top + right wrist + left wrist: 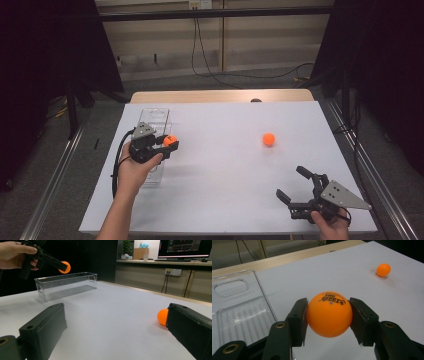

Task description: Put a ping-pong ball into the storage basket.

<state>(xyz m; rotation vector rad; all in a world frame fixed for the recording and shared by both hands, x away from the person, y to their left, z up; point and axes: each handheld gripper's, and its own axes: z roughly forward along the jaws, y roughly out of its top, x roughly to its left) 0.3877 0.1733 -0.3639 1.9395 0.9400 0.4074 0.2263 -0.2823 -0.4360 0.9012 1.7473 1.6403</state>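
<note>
This looks like a lab or office test room. A table (225, 165) covered in a plain white sheet stands on a grey floor between black curtains (45, 45) and metal floor rails (52, 172), with cables (210, 70) trailing along the wall. Behind it runs a long counter (162, 263) bearing a lit computer monitor (185, 247), and wall sockets (173, 271) sit below it with cords plugged in.

We see a matt orange plastic ball (329, 314), a clear glossy plastic bin (65, 284), a smooth matt white tabletop (225, 165), wood edge at 12 o'clock.
</note>
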